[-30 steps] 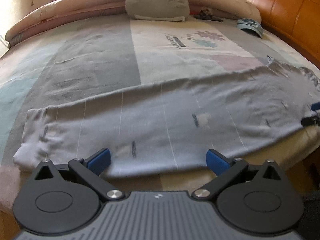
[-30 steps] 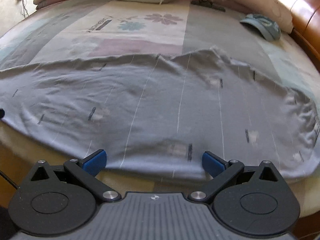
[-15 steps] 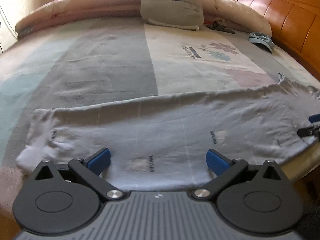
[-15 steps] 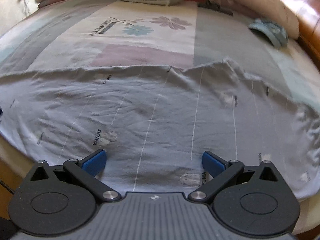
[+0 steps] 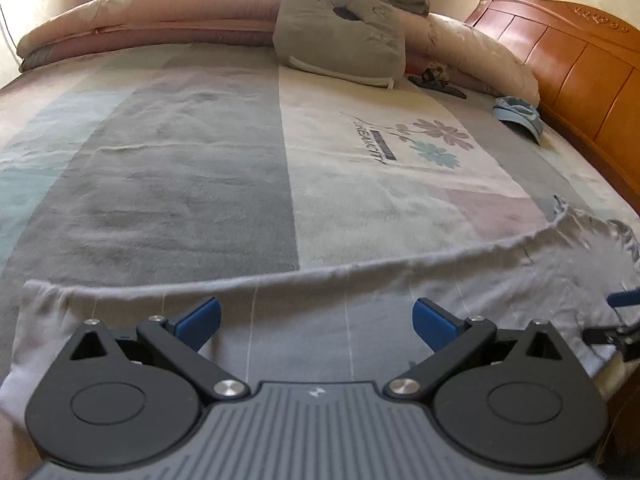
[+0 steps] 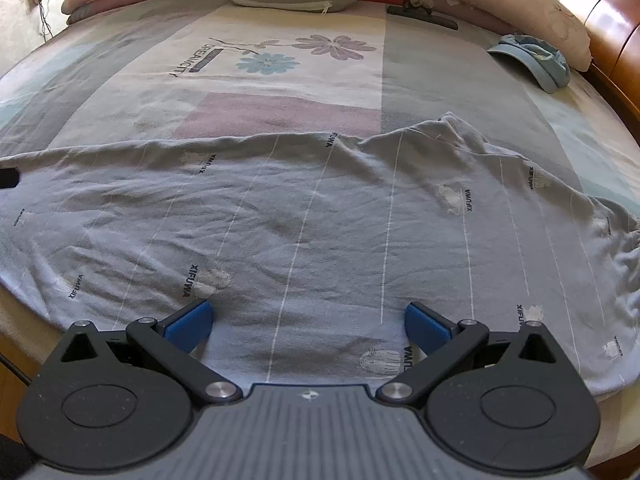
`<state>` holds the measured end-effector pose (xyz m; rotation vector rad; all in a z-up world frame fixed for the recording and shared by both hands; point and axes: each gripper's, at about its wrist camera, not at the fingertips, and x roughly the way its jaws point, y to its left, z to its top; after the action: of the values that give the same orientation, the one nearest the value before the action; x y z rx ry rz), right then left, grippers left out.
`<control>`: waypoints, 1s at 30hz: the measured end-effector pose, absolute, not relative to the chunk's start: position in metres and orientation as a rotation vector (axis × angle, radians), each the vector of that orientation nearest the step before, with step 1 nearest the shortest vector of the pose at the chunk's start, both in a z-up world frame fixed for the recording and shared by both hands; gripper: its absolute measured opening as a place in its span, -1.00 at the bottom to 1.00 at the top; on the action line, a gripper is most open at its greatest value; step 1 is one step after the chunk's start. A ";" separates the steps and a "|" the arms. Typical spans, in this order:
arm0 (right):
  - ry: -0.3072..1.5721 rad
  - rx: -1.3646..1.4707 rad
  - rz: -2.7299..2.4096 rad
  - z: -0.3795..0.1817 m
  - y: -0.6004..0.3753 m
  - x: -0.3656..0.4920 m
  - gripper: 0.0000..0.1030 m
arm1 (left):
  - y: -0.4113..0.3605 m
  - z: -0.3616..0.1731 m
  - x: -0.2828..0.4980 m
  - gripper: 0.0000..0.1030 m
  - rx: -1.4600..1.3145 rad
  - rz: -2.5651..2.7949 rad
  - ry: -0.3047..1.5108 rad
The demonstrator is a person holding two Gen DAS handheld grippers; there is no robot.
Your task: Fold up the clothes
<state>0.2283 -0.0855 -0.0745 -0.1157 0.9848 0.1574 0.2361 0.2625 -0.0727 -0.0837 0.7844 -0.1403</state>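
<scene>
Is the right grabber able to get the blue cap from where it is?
Probably not yet. The blue cap lies far up the bed by the headboard, while the open right gripper sits over the grey garment near the bed's edge.

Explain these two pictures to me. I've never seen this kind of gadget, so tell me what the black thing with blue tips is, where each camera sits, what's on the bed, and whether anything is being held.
There is no robot here. A person holds one hand-held gripper in each hand, and each carries a wide-angle camera that looks forward along its two blue-tipped fingers.

One picture comes from the left gripper, the other from the right gripper. Both are open and hold nothing.

Spread along the near edge of the bed lies a grey garment with thin white stripes, wrinkled and not yet folded. Farther back are a grey cushion, a blue cap and rolled bedding near the wooden headboard.
</scene>
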 end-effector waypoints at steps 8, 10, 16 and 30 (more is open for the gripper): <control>0.980 -0.113 0.156 -0.075 -0.086 0.228 1.00 | 0.284 -0.067 0.246 0.97 -0.135 -0.034 0.803; 0.983 -0.113 0.154 -0.075 -0.086 0.228 1.00 | 0.281 -0.062 0.240 0.98 -0.143 -0.068 0.797; 0.979 -0.108 0.147 -0.075 -0.085 0.229 1.00 | 0.276 -0.070 0.216 0.98 -0.181 -0.103 0.848; 1.011 -0.115 0.146 -0.073 -0.085 0.233 1.00 | 0.304 -0.074 0.178 0.97 -0.312 0.138 0.822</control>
<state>0.2330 -0.0848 -0.0732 -0.1151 1.0108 0.1463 0.1777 0.3036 -0.0740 -0.3122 0.8216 0.1383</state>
